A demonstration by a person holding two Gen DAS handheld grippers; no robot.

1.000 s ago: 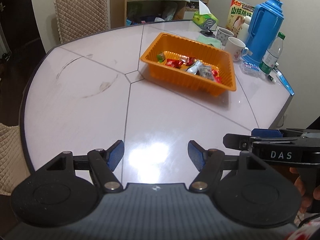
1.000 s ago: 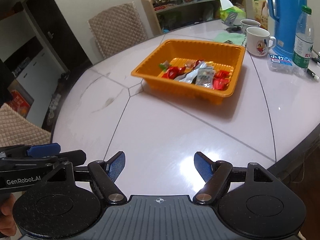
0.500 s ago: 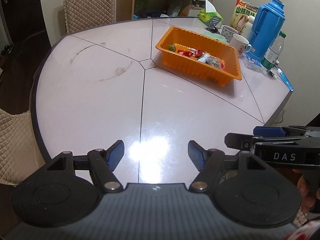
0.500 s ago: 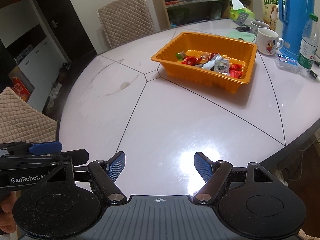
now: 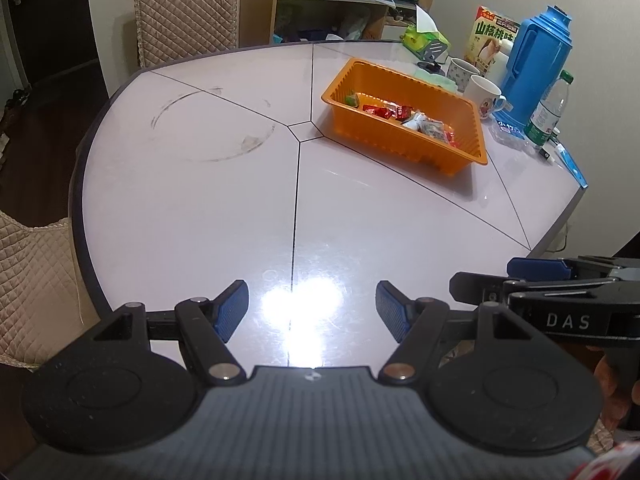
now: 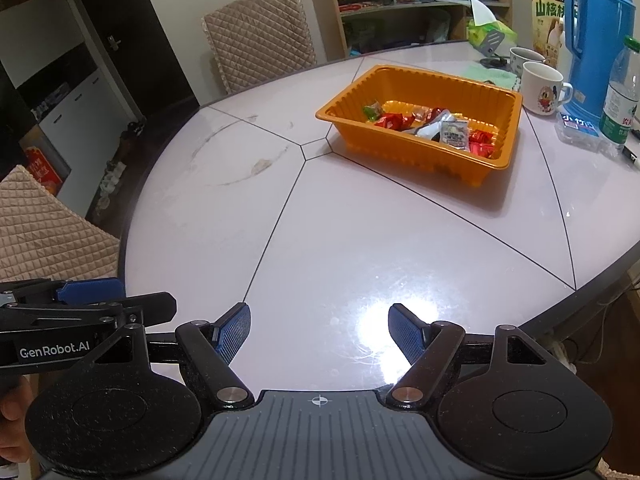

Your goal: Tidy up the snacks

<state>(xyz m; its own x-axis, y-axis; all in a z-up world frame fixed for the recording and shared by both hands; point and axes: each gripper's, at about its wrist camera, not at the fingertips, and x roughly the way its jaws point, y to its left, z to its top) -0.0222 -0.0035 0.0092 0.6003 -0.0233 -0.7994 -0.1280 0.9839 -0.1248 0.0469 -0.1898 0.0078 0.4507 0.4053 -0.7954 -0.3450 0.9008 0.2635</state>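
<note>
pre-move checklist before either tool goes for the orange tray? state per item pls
1. Left tool open, holding nothing: ok.
2. Right tool open, holding nothing: ok.
3. Snacks lie inside the orange tray: ok.
4. Table bare between tools and tray: ok.
5. Mug and blue thermos stand close beside the tray's far side: not ok.
6. Loose snacks left outside the tray: cannot tell.

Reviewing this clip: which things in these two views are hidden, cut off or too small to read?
- Snacks in the orange tray: overlapping, so no exact count; labels too small, both views.
- Tray floor near the front wall: hidden by that wall, left wrist view.
- Blue thermos: top cut by the frame edge, right wrist view.
- Water bottle: partly cut by the right edge.
- Both open grippers, left gripper and right gripper: handles out of frame.
</note>
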